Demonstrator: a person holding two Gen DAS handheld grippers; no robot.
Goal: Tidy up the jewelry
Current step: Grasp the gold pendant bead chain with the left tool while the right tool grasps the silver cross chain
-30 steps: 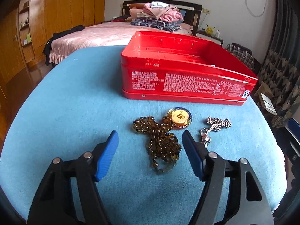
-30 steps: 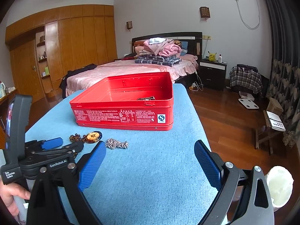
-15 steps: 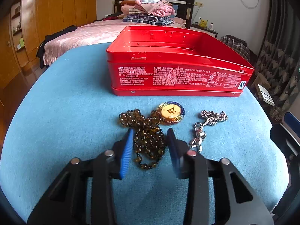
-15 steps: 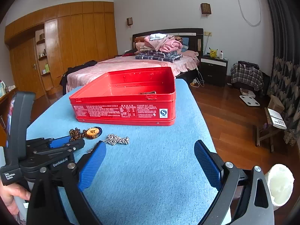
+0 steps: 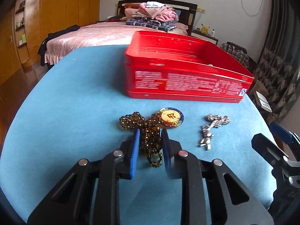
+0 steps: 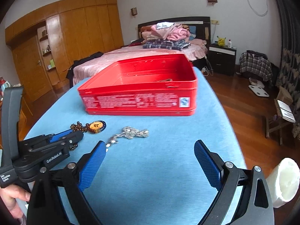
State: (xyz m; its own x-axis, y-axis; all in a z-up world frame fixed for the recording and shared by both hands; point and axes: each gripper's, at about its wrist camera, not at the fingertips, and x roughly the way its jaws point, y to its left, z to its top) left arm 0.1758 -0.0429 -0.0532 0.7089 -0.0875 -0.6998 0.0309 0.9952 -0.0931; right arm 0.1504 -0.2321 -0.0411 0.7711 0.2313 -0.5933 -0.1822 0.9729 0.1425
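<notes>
A brown bead necklace (image 5: 148, 131) with a round gold pendant (image 5: 171, 116) lies on the blue table in front of an open red tin (image 5: 185, 75). My left gripper (image 5: 150, 136) is shut on the bead strand, its blue pads pressing it from both sides. A silver chain (image 5: 211, 129) lies to the right of the beads. In the right wrist view my right gripper (image 6: 150, 161) is open and empty above the table, just short of the silver chain (image 6: 131, 133). The left gripper (image 6: 61, 136) and the pendant (image 6: 96, 126) show at the left. A small item (image 6: 165, 80) lies in the tin (image 6: 142, 93).
The blue table (image 6: 159, 168) ends close on the right, with wooden floor beyond. A white cup-like object (image 6: 285, 181) is at the lower right. A bed with folded clothes (image 6: 168, 35) stands behind the table.
My left gripper moved forward over the bead necklace and closed from wide open onto the strand. My right gripper stayed open and came slightly nearer the silver chain.
</notes>
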